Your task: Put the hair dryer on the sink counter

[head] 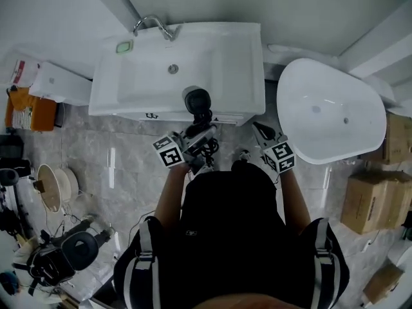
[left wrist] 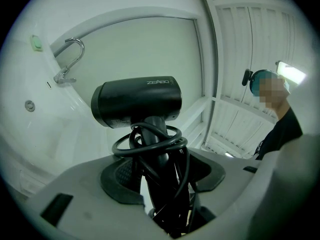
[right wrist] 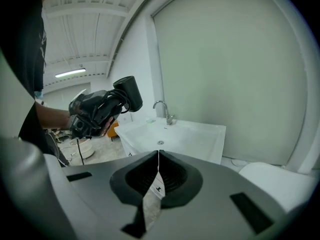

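Black top (head: pixel 225 237), grey-striped at shoulders, maybe short-sleeved; grey jaws.

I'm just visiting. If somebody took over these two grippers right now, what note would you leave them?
Left gripper: shut on the handle of the hair dryer, with the cord coiled round the handle.
Right gripper: jaws together, empty, held off to the side.
The hair dryer is in the air by the front edge of the sink counter, not resting on it.
Done: dryer in hand at the sink.
Left: set it on the counter and let go.
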Motion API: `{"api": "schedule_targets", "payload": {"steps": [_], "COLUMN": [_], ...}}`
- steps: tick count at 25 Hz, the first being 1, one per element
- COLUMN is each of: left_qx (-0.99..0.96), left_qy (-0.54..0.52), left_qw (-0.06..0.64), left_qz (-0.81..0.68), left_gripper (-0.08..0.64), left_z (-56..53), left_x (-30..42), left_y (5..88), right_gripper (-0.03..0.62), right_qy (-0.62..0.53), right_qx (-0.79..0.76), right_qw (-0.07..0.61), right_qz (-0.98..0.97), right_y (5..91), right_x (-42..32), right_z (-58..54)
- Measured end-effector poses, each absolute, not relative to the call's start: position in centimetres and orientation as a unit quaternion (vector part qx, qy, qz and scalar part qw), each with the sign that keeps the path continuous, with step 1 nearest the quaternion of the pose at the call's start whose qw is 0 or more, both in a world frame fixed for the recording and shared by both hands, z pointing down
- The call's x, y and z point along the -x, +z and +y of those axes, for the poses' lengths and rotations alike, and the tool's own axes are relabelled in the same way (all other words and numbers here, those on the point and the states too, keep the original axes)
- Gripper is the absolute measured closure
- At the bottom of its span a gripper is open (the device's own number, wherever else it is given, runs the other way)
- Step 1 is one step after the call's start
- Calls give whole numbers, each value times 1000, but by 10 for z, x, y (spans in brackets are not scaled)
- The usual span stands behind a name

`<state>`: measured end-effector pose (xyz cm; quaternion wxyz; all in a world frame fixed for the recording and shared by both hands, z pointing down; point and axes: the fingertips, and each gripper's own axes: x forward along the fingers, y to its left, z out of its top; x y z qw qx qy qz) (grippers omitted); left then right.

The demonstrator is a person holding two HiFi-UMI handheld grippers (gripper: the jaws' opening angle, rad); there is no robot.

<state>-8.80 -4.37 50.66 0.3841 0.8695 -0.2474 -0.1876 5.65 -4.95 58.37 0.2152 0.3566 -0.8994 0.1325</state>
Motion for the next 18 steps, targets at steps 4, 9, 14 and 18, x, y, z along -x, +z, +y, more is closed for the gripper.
{"api": "schedule_targets", "payload": {"steps": [4,9,14,18], "left_qx": [-861,-854,-844,-836], "left_qy": [-196,-208,-214,-207], "left_qw": [379,366,360,365], "left_qz": [-276,-306,-336,-354], "left_gripper": [328,328,329,329], "left_z": [-53,-66,-71,-78], "left_x": [70,53,43,38], "left_y": [506,501,504,509], "right_gripper": [532,532,532,532], "right_qy": [127,114,112,116], "right_qx": [-328,-295,-272,-264], "right_qw": [219,219,219,219], "right_qz": [-910,-923,-931,-932], "right_y": [585,582,584,585], "right_x": [-70,-83,-96,-103], "right_z": [-64,-84,-97,-105]}}
